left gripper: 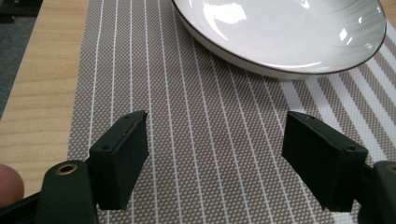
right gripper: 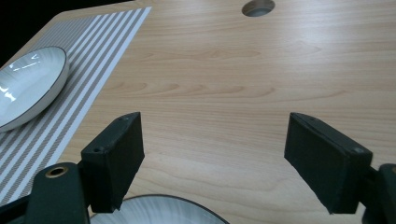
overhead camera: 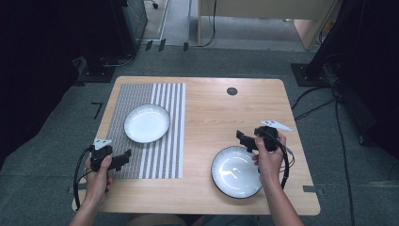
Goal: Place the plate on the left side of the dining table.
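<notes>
Right gripper (overhead camera: 245,140) hovers fingers (right gripper: 114,158) spread wide and empty just past the far rim of the near plate (overhead camera: 236,172), which sits right of the striped placemat (overhead camera: 155,155), closer than the left gripper (overhead camera: 121,160), also released.

A wooden table (overhead camera: 202,99) stands on grey carpet (overhead camera: 42,155), cables (overhead camera: 341,141) trailing right.

Bright, sharp; glare on plates (overhead camera: 147,123)
</notes>
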Available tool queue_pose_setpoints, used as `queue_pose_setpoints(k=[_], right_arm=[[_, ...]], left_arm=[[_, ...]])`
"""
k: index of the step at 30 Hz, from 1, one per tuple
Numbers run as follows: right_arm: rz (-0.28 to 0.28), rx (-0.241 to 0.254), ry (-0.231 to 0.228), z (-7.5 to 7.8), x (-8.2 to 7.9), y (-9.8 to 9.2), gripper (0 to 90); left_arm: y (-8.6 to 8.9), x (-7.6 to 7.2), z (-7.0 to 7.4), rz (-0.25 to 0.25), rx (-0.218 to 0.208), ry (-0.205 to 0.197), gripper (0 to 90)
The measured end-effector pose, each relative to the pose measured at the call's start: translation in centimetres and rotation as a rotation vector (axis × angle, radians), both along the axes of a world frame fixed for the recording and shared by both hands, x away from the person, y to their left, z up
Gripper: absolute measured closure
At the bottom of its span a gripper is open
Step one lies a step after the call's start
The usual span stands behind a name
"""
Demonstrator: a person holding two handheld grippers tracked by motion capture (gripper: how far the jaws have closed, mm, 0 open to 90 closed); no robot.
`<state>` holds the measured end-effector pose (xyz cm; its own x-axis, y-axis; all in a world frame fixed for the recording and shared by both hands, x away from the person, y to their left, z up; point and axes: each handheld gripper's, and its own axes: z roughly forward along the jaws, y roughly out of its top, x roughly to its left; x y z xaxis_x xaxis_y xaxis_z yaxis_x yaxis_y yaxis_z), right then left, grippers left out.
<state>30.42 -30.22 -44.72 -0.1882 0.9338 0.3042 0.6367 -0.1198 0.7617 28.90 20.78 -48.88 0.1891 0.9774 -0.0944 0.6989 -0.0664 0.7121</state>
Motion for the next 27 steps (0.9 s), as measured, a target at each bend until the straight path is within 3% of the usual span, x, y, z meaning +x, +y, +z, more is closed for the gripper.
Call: queue_pose_setpoints(k=[19, 27], right_arm=[[-0.102, -0.005, 0.029, -2.6, -3.9, -5.9, 19.4], [-0.121, -0.03, 0.037, -3.5, -5.6, -8.5, 17.5]], left_arm=[[3.0, -2.1, -1.2, 0.034, 0.022, 0.022, 22.6], [4.4, -3.0, -1.6, 0.057, 0.035, 0.026, 22.5]])
